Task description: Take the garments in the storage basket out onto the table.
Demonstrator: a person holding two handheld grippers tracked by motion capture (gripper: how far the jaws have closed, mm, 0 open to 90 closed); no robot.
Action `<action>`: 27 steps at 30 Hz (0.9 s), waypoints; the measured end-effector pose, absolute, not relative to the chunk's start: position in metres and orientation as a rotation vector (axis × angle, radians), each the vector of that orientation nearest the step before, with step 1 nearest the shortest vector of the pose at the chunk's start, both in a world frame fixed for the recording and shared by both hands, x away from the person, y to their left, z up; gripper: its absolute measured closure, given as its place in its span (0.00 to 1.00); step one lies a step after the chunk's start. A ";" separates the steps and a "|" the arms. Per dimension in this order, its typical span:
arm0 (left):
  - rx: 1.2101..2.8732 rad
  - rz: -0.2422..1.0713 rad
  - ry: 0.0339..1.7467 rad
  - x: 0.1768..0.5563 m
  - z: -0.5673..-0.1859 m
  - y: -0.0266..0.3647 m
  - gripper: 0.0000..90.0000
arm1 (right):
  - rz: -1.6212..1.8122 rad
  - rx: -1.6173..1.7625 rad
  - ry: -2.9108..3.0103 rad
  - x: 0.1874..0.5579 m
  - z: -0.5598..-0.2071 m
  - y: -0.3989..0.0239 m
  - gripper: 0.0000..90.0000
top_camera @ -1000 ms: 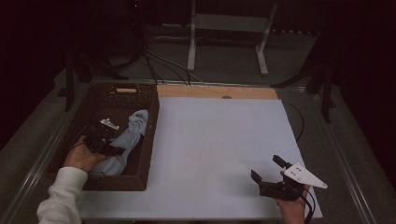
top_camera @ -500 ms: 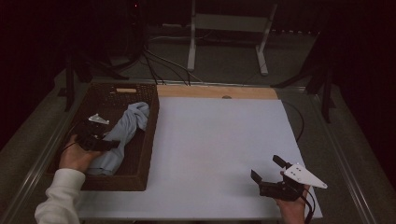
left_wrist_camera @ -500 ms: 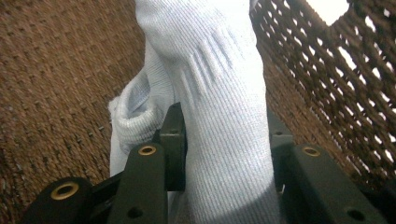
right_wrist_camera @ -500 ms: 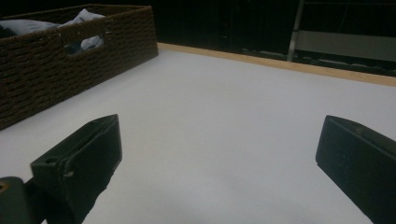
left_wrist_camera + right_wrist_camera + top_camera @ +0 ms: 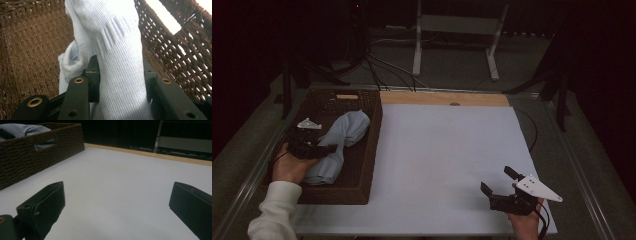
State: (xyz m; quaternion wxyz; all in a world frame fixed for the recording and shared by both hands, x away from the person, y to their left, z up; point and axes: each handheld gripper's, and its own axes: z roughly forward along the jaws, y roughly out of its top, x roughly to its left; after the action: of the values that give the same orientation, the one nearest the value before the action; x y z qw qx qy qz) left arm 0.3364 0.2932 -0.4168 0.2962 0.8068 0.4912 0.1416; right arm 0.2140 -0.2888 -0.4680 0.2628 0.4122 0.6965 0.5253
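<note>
A pale blue-white sock [image 5: 344, 132] lies lengthwise in the brown wicker basket [image 5: 374, 150] at the table's left. My left gripper [image 5: 331, 148] is inside the basket, shut on the sock near its middle. In the left gripper view the ribbed sock [image 5: 117, 47] fills the gap between the black jaws and creases where they pinch it. At the near right corner of the white mat [image 5: 447, 150] my right gripper [image 5: 496, 180] is open over bare mat, nothing between its jaws. From the right gripper view the basket [image 5: 37, 152] stands far left, with the sock [image 5: 22, 128] above its rim.
A wooden strip [image 5: 447, 98] borders the mat's far edge. Behind the table stand a white frame [image 5: 417, 45] and cables on the dark floor. A metal rail [image 5: 247, 185] runs along the table's left side.
My left gripper has shifted slightly left inside the basket with the sock in its jaws. The right gripper has stayed in place.
</note>
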 end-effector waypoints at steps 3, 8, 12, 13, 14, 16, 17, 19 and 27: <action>2.120 0.383 1.312 0.336 -0.414 0.295 0.70 | 1.421 1.115 1.884 0.214 -0.468 -0.289 0.01; 2.085 0.399 1.314 0.335 -0.411 0.297 0.70 | 1.422 1.116 1.883 0.214 -0.468 -0.289 0.01; 2.054 0.404 1.321 0.334 -0.408 0.300 0.70 | 1.423 1.116 1.884 0.214 -0.468 -0.289 0.01; 2.050 0.406 1.321 0.333 -0.407 0.301 0.70 | 1.422 1.116 1.884 0.214 -0.468 -0.289 0.01; 2.044 0.410 1.320 0.333 -0.406 0.301 0.70 | 1.423 1.116 1.883 0.214 -0.468 -0.289 0.01; 2.038 0.420 1.320 0.332 -0.405 0.302 0.70 | 1.422 1.115 1.883 0.214 -0.468 -0.289 0.01; 2.033 0.423 1.321 0.332 -0.404 0.302 0.70 | 1.423 1.115 1.882 0.214 -0.468 -0.289 0.01; 2.023 0.430 1.321 0.331 -0.403 0.303 0.70 | 1.424 1.115 1.881 0.214 -0.468 -0.289 0.01; 1.988 0.456 1.324 0.330 -0.399 0.306 0.70 | 1.424 1.116 1.881 0.214 -0.468 -0.289 0.01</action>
State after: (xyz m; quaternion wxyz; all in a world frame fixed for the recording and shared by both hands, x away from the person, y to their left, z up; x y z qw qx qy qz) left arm 0.3297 0.3058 -0.3995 0.3475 0.7665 0.5106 0.1758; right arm 0.2137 -0.2892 -0.4678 0.2628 0.4125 0.6953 0.5266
